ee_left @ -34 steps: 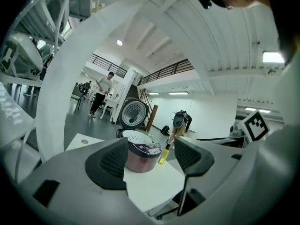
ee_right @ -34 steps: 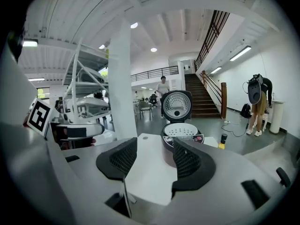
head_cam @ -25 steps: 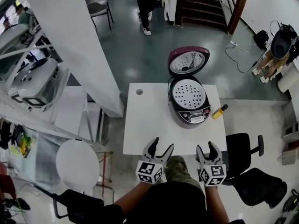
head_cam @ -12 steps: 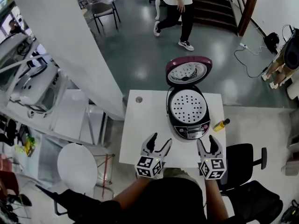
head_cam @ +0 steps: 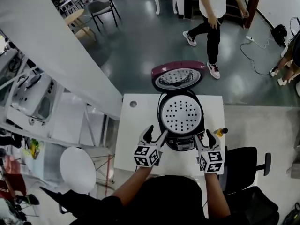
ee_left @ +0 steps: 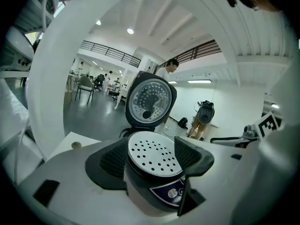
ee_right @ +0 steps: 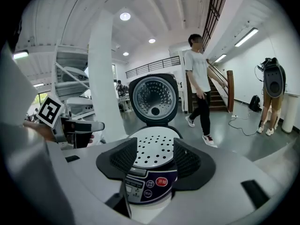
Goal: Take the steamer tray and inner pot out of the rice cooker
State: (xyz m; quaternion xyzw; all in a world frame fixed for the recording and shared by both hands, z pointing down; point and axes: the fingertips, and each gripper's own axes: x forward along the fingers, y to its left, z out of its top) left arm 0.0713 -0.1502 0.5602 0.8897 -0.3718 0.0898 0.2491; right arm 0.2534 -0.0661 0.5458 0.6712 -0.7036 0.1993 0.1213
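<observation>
The rice cooker (head_cam: 181,142) stands on the white table (head_cam: 136,125) with its maroon lid (head_cam: 176,76) hinged open at the back. The white perforated steamer tray (head_cam: 181,114) lies in its mouth, so the inner pot is hidden. My left gripper (head_cam: 155,132) is open just left of the cooker's front. My right gripper (head_cam: 203,136) is open just right of it. Neither touches the cooker. In the left gripper view the steamer tray (ee_left: 152,149) shows between the dark pads (ee_left: 110,158). In the right gripper view the steamer tray (ee_right: 154,150) sits above the control panel (ee_right: 150,182).
A small yellow bottle (head_cam: 220,131) lies at the table's right edge beside the cooker. The table has a cable hole (head_cam: 133,104) at its back left. A black chair (head_cam: 248,163) stands on the right, a round white stool (head_cam: 77,170) on the left. A person (head_cam: 213,13) walks behind the table.
Both grippers have moved forward from the table's near edge to either side of the cooker's front. The person behind has walked from left to right.
</observation>
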